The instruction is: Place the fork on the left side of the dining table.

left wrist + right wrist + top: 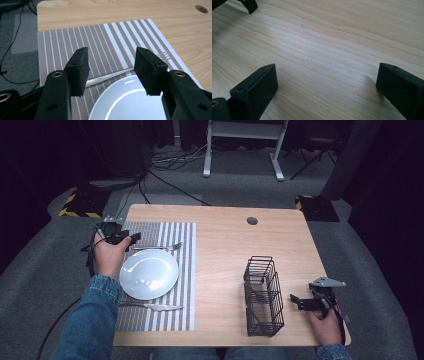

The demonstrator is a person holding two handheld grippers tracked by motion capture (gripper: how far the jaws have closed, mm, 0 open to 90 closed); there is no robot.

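A white plate [149,273] lies on a striped placemat [180,237] at the table's left. A fork [159,248] rests on the mat just beyond the plate and a knife [152,306] on its near side. My left gripper [131,239] hovers at the plate's far left edge, open. In the left gripper view its jaws [111,72] stand apart over the fork [120,73] handle and the plate [130,105] rim, holding nothing. My right gripper [296,301] is open low by the table's right front, just right of a black wire basket [262,295]. In the right gripper view the gripper [327,87] frames bare wood.
The wooden table [225,250] has a round cable hole [252,220] at the back. The basket's foot [249,5] shows at the top left of the right gripper view. Cables and a desk frame [242,145] lie on the floor beyond.
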